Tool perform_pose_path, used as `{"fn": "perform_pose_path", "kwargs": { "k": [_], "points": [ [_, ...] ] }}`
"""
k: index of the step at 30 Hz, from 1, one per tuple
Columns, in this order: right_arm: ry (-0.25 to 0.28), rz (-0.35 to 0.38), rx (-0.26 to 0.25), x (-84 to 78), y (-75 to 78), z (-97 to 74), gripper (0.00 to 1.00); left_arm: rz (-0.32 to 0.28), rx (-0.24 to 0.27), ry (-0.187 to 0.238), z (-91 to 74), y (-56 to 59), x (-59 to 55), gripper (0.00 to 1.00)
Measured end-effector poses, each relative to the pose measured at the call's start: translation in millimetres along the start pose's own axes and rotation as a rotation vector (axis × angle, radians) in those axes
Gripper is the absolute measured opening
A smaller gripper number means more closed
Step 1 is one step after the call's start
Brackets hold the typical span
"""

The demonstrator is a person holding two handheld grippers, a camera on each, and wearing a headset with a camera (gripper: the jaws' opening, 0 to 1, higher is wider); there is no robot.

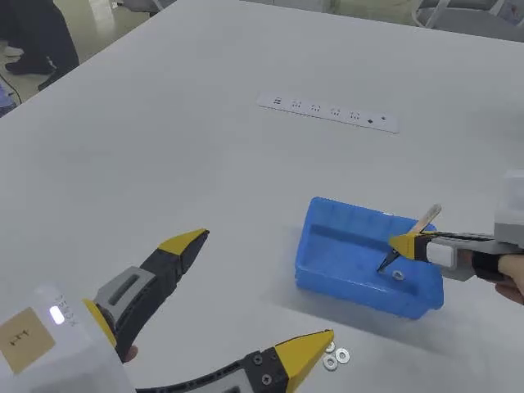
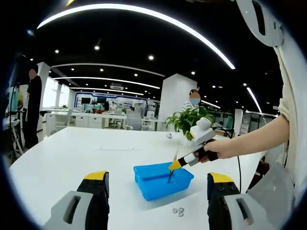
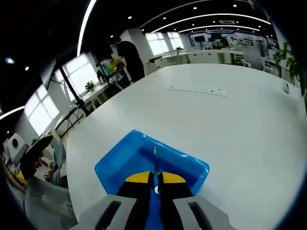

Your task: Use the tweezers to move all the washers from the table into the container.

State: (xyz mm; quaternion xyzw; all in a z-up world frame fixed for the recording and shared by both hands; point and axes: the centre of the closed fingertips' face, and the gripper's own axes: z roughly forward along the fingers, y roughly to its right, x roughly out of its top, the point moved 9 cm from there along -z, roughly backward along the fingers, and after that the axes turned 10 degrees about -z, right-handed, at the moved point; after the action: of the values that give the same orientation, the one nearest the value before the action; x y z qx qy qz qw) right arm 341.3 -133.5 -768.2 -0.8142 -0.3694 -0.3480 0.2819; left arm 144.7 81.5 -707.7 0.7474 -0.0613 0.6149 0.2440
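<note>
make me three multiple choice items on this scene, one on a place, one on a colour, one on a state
1. Where do the tweezers' tips point?
A into the container
B straight up
C toward the person

2. What colour is the container?
A red
B blue
C green

3. How is the left gripper?
A shut on the tweezers
B shut, empty
C open, empty

Answers:
1 A: the right gripper holds the tweezers slanting down, tips inside the container's walls.
2 B: its walls and floor are blue.
3 C: its yellow-tipped jaws stand wide apart with nothing between.

open-plan office: white desks (image 2: 86,117), ceiling lights (image 2: 151,57)
</note>
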Motion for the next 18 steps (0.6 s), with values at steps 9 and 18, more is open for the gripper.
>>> {"fn": "perform_pose_path", "kwargs": {
  "k": [9, 18],
  "points": [
    [0.03, -0.065, 0.01, -3.6, -5.8, -2.8, 0.03, 0.003, -0.001, 0.001, -0.1, -0.9, -0.2, 0.86],
    [0.115, -0.057, 0.004, 5.7, -15.6, -21.4, 0.03, 0.003, -0.004, -0.001, 0.2, -0.8, -0.5, 0.86]
  ]
}}
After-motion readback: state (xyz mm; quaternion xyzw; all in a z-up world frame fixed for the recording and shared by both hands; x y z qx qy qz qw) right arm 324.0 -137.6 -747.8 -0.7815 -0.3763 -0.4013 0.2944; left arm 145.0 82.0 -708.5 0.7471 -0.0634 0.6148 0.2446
